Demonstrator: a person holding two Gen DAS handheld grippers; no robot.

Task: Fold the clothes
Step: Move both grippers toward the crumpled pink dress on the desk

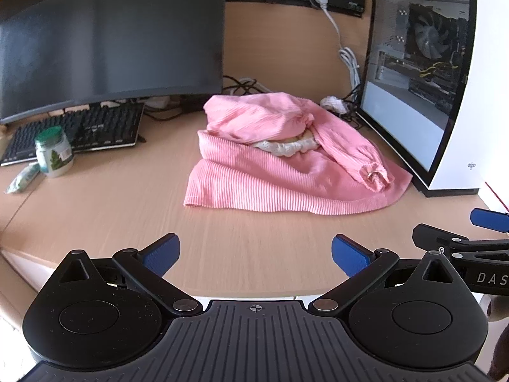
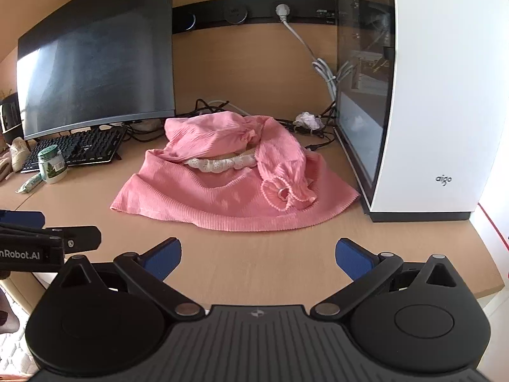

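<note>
A pink ribbed top [image 1: 280, 172] with a white lace collar [image 1: 286, 148] lies crumpled on the wooden desk [image 1: 127, 210], its sleeves thrown across the body; it also shows in the right wrist view [image 2: 235, 187]. My left gripper [image 1: 255, 256] is open and empty, above the desk's front edge, short of the garment. My right gripper [image 2: 258, 257] is open and empty, also at the front edge, right of the left one. Each gripper shows at the edge of the other's view.
A dark monitor [image 1: 108, 38] and black keyboard [image 1: 79, 132] stand at the back left, with a green-lidded jar [image 1: 54, 151] in front. A white PC case [image 1: 445, 79] stands at the right, touching the garment. Cables [image 1: 346, 60] lie behind.
</note>
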